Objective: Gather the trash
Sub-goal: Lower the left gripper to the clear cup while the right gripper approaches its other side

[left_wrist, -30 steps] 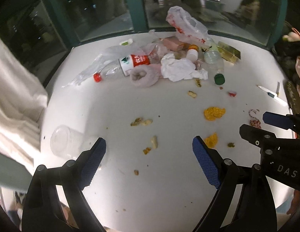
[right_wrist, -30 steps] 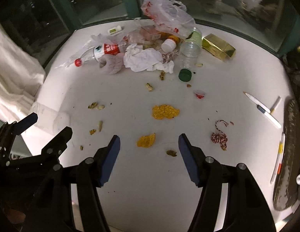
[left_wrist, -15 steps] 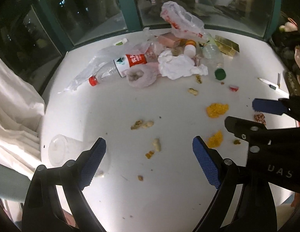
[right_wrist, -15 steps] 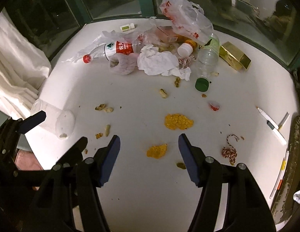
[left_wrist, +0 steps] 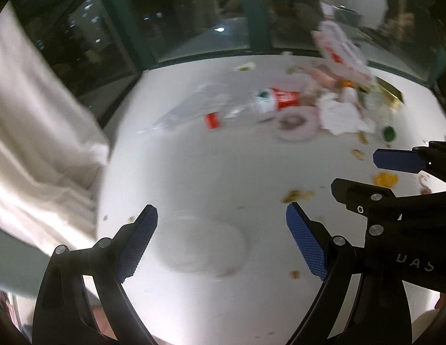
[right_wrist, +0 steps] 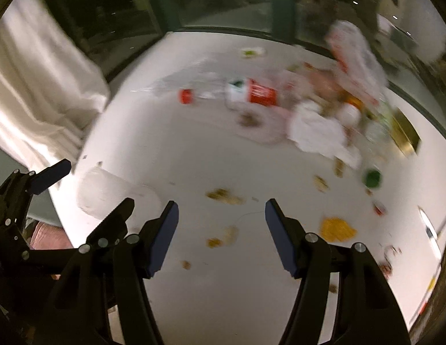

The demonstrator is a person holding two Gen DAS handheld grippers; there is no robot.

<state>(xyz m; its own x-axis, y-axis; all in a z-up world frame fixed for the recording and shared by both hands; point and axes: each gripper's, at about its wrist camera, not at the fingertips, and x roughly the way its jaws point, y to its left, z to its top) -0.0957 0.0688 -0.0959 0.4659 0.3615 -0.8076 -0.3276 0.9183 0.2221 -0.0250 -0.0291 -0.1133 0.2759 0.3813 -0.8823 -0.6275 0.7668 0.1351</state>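
A clear plastic cup (left_wrist: 200, 241) lies on its side on the white table (left_wrist: 194, 172), between the open fingers of my left gripper (left_wrist: 221, 241). The cup also shows in the right wrist view (right_wrist: 113, 194), left of my open, empty right gripper (right_wrist: 220, 233). A plastic bottle with a red label (left_wrist: 269, 100) (right_wrist: 251, 93) lies at the far side beside crumpled white tissue (left_wrist: 341, 115) (right_wrist: 318, 132) and a plastic bag (right_wrist: 355, 54). Orange peel (right_wrist: 336, 228) and food crumbs (right_wrist: 223, 195) dot the table. Both views are blurred.
A white curtain (left_wrist: 36, 120) hangs at the left table edge. Dark windows (left_wrist: 194, 14) back the table. A green cap (right_wrist: 372, 178), a gold box (right_wrist: 404, 135) and pens (right_wrist: 430, 224) lie at the right. The right gripper (left_wrist: 395, 201) shows in the left view.
Both grippers have swung left toward the clear cup. The cup now sits between the left gripper's fingers. Both grippers stay open.
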